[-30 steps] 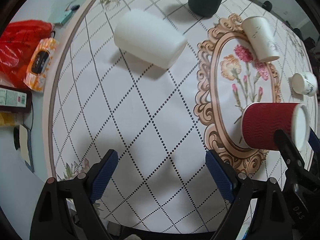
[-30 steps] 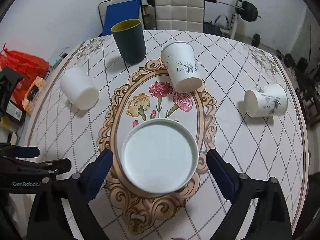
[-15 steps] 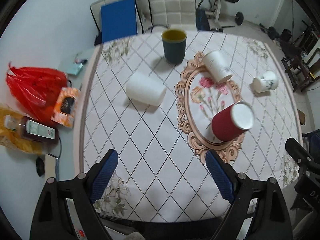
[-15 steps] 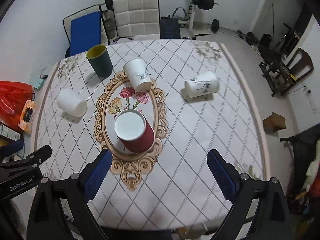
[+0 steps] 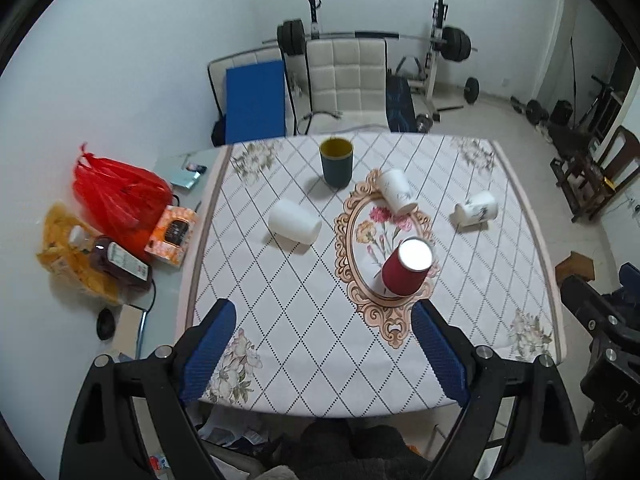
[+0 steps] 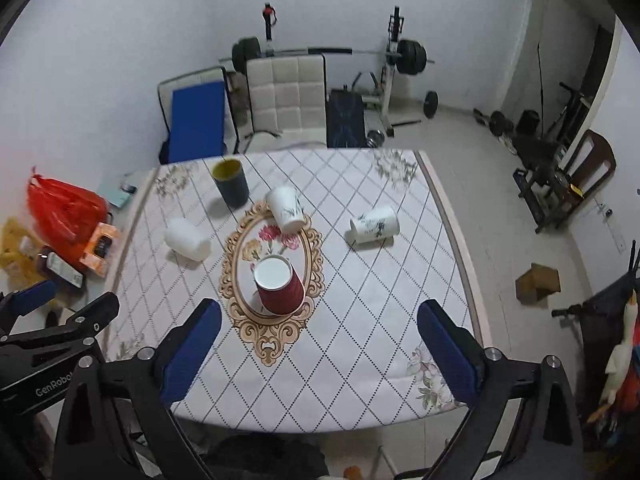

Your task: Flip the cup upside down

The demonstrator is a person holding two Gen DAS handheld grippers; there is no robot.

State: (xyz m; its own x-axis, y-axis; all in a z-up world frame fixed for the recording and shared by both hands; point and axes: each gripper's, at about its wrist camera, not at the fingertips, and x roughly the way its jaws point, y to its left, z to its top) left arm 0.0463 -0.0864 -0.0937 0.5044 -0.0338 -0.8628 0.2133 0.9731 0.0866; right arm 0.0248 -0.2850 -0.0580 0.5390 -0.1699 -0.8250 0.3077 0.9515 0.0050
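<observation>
A red ribbed paper cup (image 5: 406, 270) stands upside down on the oval flower frame of the tablecloth, white base up; it also shows in the right wrist view (image 6: 278, 284). My left gripper (image 5: 322, 350) is open and empty, high above the table's near edge. My right gripper (image 6: 320, 346) is open and empty, also high above the near edge. A dark green cup (image 5: 337, 162) stands upright at the back. A plain white cup (image 5: 294, 223) and two printed white cups (image 5: 396, 191) (image 5: 478, 209) lie on their sides.
The table (image 5: 280, 360) wears a diamond-patterned cloth. To its left lie a red bag (image 5: 116, 196), a tissue pack (image 5: 172, 235) and a bottle (image 5: 118, 260). A white chair (image 5: 346, 80) and weights stand behind. A small cardboard box (image 6: 538, 282) sits on the floor at right.
Both grippers have pulled far back and up from the table. The right gripper, close around the red cup a second ago, is now well clear; the cup stands upside down alone.
</observation>
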